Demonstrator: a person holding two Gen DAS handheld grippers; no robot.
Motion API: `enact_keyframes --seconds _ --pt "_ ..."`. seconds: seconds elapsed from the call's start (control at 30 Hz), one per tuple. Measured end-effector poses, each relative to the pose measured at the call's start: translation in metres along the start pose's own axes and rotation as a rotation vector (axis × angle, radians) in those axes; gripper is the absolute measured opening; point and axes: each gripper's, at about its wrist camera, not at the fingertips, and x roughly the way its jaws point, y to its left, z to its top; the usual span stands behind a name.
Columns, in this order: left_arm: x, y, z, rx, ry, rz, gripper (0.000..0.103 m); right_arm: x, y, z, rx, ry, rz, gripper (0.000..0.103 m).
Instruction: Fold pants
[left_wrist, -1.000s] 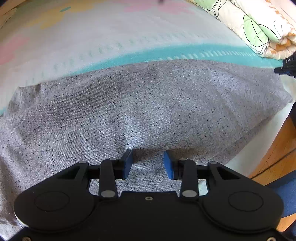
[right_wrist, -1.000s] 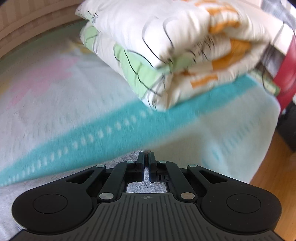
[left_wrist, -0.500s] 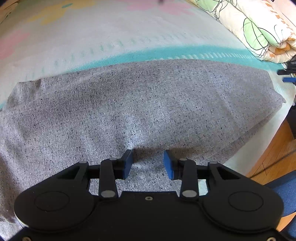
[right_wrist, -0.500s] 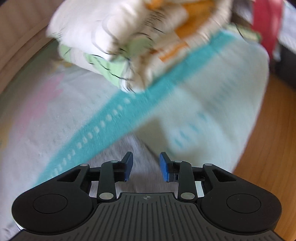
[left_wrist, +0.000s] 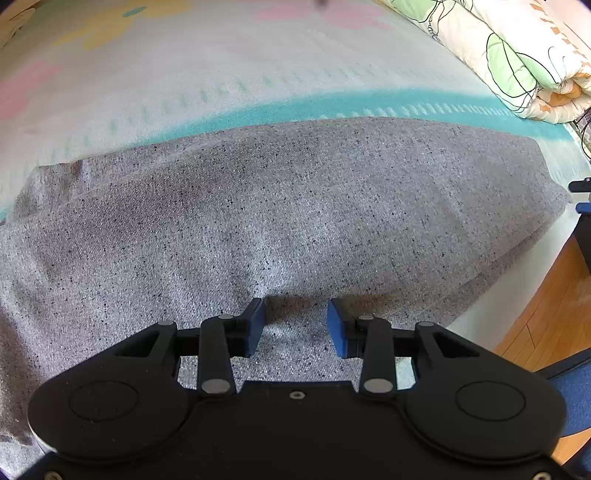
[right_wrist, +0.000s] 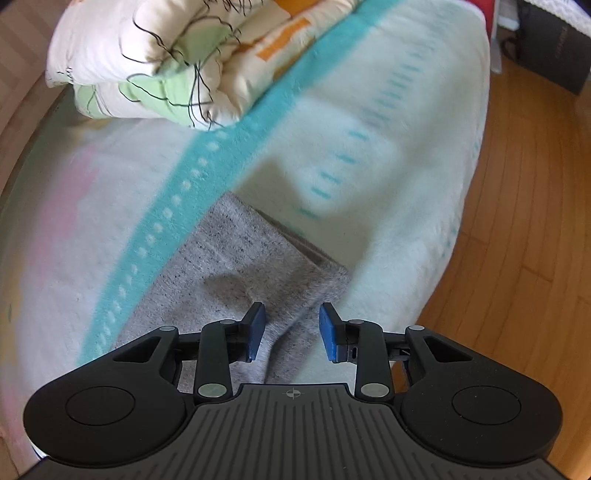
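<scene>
Bedsheet (left_wrist: 258, 74) bare beyond pants (left_wrist: 295, 206) edges; both grippers' jaws wide, empty

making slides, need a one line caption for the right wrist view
Open right gripper poised over the end of the grey pants on the bed sheet, folded quilt beyond.

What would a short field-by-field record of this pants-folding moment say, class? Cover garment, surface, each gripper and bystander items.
garment: grey pants, folded over in layers, lying flat
surface: bed sheet with a teal stripe
left gripper: open, over the pants
right gripper: open, above the pants' end
bystander: rolled quilt on the sheet, apart from the pants
floor: wood floor
</scene>
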Motion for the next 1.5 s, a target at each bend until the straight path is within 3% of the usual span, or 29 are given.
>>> enact_keyframes --seconds 0.2,0.23,0.3,0.4,0.5,0.57,0.63,0.67,0.73,0.87,0.97,1.1,1.17,1.27,1.37,1.5 --pt "0.001 -0.003 -0.001 0.018 -0.005 0.013 0.046 0.006 0.011 0.005 0.006 -0.046 0.005 0.028" --pt "0.001 -0.004 -0.001 0.021 -0.005 0.015 0.046 0.004 0.015 0.006 -0.006 -0.071 0.010 0.010" --pt "0.001 -0.004 -0.001 0.025 -0.007 0.015 0.046 -0.010 0.037 0.003 -0.123 -0.156 0.060 0.005" --pt "0.000 -0.002 -0.002 0.028 -0.011 0.011 0.046 -0.050 0.077 -0.019 -0.385 -0.359 0.212 0.005" --pt "0.000 -0.001 -0.004 0.026 -0.013 0.007 0.046 -0.069 0.081 -0.036 -0.464 -0.451 0.266 0.005" --pt "-0.001 -0.001 -0.005 0.025 -0.014 0.007 0.046 -0.055 0.072 -0.031 -0.421 -0.382 0.145 0.005" --pt "-0.003 0.000 -0.006 0.027 -0.015 0.007 0.046 -0.029 0.054 -0.020 -0.328 -0.263 -0.055 0.005" --pt "-0.003 0.000 -0.006 0.028 -0.014 0.007 0.046 -0.018 0.042 -0.015 -0.273 -0.213 -0.110 0.005" --pt "-0.003 0.000 -0.005 0.025 -0.013 0.006 0.046 -0.008 0.026 -0.008 -0.204 -0.169 -0.093 0.005" --pt "-0.003 0.002 -0.003 0.011 -0.006 0.003 0.046 -0.007 0.023 -0.008 -0.211 -0.166 -0.096 0.005" --pt "-0.003 0.002 -0.002 0.002 -0.003 0.002 0.046 -0.003 0.030 -0.008 -0.248 -0.168 -0.131 0.005" --pt "-0.005 0.001 -0.004 0.011 -0.003 0.001 0.046 0.016 0.031 -0.005 -0.253 -0.103 -0.199 0.006" --pt "-0.009 0.000 -0.008 0.023 0.000 -0.006 0.046 0.006 0.033 -0.009 -0.247 -0.156 -0.222 0.007" --pt "-0.018 -0.003 -0.018 0.058 0.008 -0.043 0.047 -0.019 0.041 -0.020 -0.281 -0.247 -0.154 0.014" --pt "-0.025 -0.009 -0.032 0.122 0.002 -0.050 0.052 -0.030 0.054 -0.040 -0.366 -0.211 -0.025 0.016" --pt "-0.027 -0.017 -0.050 0.213 -0.015 0.000 0.052 -0.035 0.096 -0.092 -0.681 -0.148 0.126 0.018"
